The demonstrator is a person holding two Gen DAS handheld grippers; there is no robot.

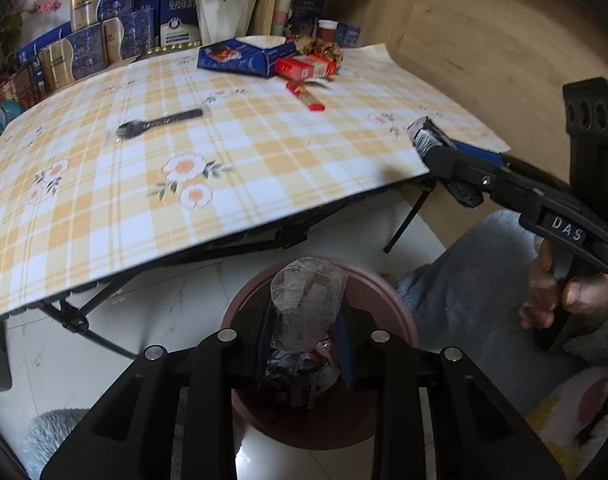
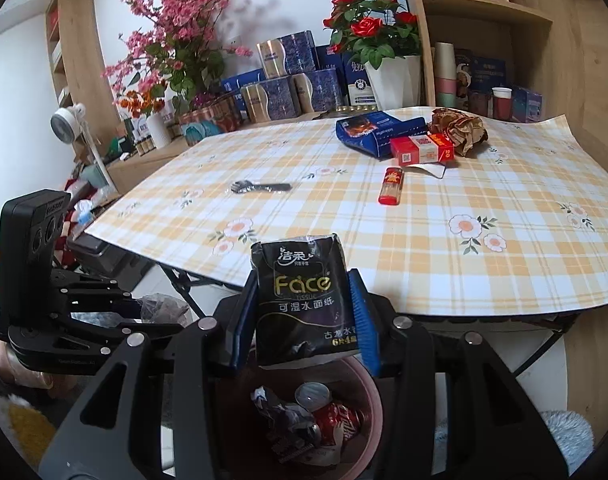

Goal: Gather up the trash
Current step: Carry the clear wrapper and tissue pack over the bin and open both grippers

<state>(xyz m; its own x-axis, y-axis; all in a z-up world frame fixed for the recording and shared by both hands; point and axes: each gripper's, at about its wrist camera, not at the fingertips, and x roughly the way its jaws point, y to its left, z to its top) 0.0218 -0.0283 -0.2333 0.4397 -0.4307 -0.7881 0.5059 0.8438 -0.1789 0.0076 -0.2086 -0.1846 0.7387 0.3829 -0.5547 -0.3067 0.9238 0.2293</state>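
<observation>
A crumpled clear wrapper [image 1: 304, 304] is pinched between the fingers of the left gripper [image 1: 304, 344], hanging right over the brown bin [image 1: 400, 312] on the floor beside the table [image 1: 264, 184]. In the right wrist view, a black tissue pack [image 2: 302, 304] is clamped flat-sided in the right gripper [image 2: 302, 320], poised above the same bin, where a red can [image 2: 340, 424] and crushed foil are already seen. Both pieces are judged feather-light and soft; the wrapper looks slick and springy, so a grip at its bunched middle is favoured, while the pack is best squeezed across its broad faces. On the table a fork [image 2: 260, 188], a lighter [image 2: 391, 186], a red box [image 2: 422, 150], a blue box [image 2: 378, 130] and brown paper [image 2: 460, 128] are left to be gathered.
</observation>
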